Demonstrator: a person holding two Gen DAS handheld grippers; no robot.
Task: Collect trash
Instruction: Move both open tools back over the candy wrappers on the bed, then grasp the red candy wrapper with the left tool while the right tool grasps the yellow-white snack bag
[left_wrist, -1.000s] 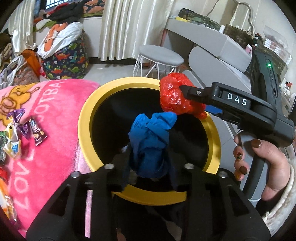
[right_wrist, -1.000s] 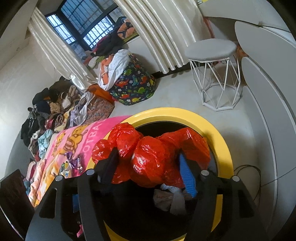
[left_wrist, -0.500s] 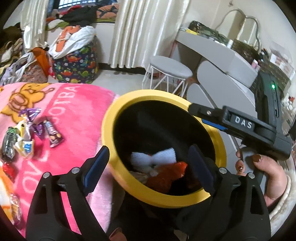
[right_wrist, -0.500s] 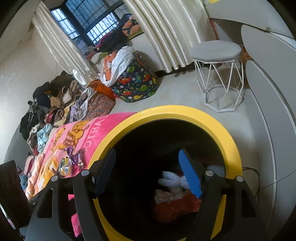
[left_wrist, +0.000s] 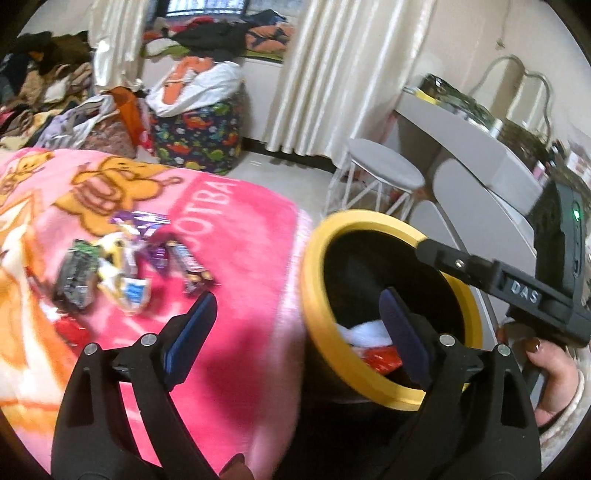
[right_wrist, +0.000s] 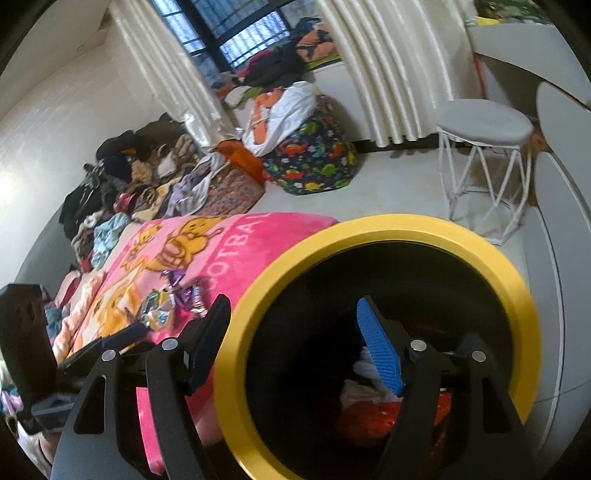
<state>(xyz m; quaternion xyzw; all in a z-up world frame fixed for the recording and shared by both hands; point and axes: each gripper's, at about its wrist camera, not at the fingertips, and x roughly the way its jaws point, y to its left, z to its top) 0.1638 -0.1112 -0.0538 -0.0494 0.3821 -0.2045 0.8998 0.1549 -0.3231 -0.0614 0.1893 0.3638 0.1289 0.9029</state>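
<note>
reaching for the candy wrappers (left_wrist: 122, 266) on the pink blanket (left_wrist: 240, 236), the empty left gripper (left_wrist: 295, 332) stands wide apart, as does the right gripper (right_wrist: 295, 339) over the yellow-rimmed bin (right_wrist: 369, 229), so a low approach straddling one wrapper suits best.

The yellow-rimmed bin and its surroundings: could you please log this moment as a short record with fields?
bin: yellow-rimmed bin beside the pink blanket
bin contents: red plastic bag and white scrap
left gripper: open, empty, straddling the blanket edge and bin
right gripper: open, empty, at the bin's rim
trash left: candy wrappers on the blanket
</note>
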